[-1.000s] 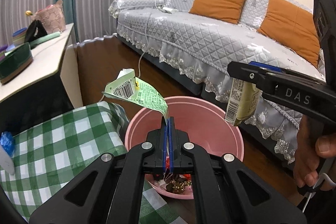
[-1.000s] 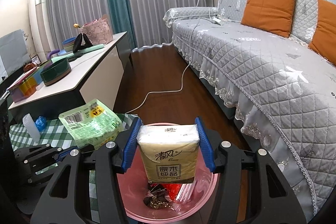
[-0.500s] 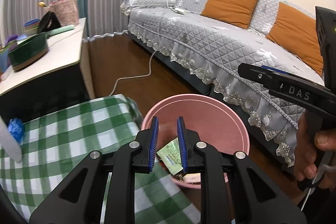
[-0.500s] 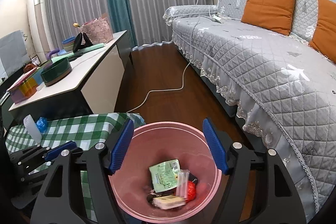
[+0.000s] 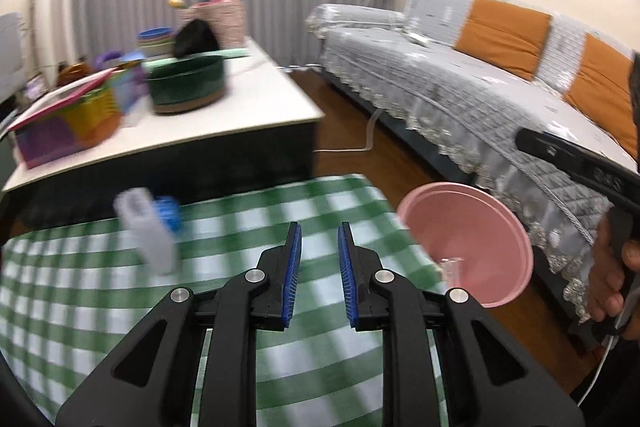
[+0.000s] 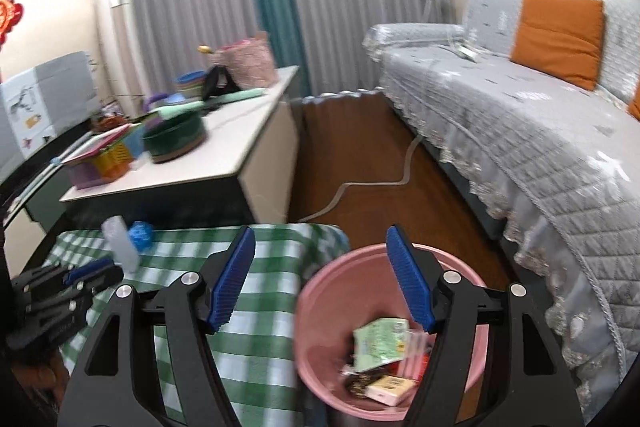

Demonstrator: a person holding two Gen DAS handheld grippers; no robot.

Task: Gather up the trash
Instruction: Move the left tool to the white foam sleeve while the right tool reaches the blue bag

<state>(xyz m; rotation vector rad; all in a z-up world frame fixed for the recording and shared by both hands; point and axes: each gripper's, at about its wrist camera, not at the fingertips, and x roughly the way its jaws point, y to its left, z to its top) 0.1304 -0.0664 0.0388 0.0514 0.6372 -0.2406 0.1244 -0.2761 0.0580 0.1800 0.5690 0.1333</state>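
My left gripper [image 5: 319, 231] is open with nothing between its blue pads, over the green checked tablecloth [image 5: 240, 211]. Ahead and to its left on the cloth stand a clear plastic bottle [image 5: 146, 231] and a crumpled blue scrap [image 5: 168, 215]. The pink bin [image 5: 472, 227] is to its right, off the table's end. My right gripper [image 6: 320, 233] is open wide and empty, above the edge between the table and the pink bin [image 6: 332, 327]. In the bin lie a green wrapper [image 6: 378, 343], a tissue pack [image 6: 390, 389] and other scraps.
A grey quilted sofa [image 6: 520, 115] with orange cushions runs along the right. A white sideboard [image 5: 224, 115] behind the table carries a green bowl [image 5: 186, 85] and a coloured box [image 5: 60, 127]. A cable [image 6: 360, 187] lies on the wooden floor.
Both grippers opened and let go: the green wrapper and the tissue pack fell into the pink bin. Both then swung left and up, the left one from over the bin to over the table.
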